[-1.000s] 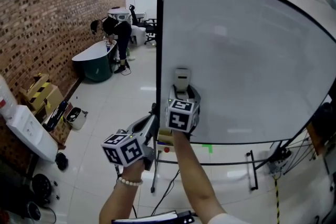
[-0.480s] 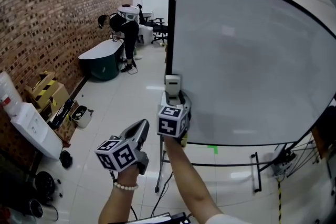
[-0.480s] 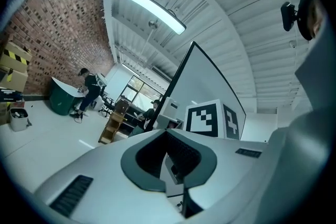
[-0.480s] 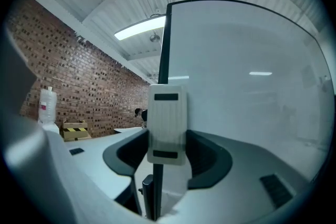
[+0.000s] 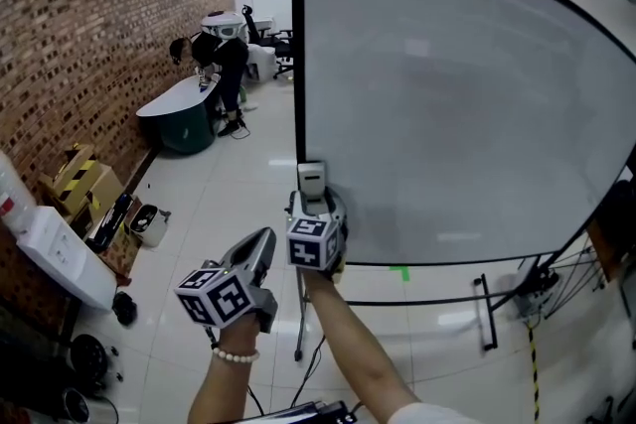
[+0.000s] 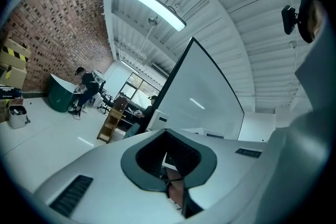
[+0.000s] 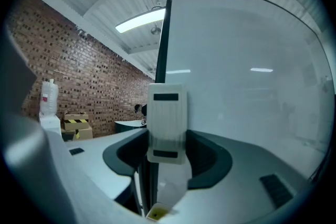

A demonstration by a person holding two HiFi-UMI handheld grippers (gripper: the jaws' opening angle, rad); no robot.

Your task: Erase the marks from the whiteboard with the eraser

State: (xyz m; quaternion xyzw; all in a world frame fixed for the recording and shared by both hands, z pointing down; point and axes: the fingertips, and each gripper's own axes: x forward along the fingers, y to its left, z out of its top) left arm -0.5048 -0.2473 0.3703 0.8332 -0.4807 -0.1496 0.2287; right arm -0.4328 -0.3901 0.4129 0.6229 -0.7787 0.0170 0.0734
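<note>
Presently the eraser (image 5: 312,179) is clamped upright in the right gripper (image 5: 315,206) at the whiteboard's (image 5: 447,94) lower left edge. No marks are visible; flat, even pressure is advised. The left gripper (image 5: 260,248), closed on nothing, is held below the whiteboard.

Whiteboard (image 5: 457,94) runs straight off the right edge of the head view, so its far right side is lost. Eraser (image 5: 312,180): just the top showing, the rest is sunk down inside the right gripper (image 5: 314,202). Faint grey patches on the board, too soft to call marks or reflections. Person (image 5: 221,63) far left, too small to make out.
</note>
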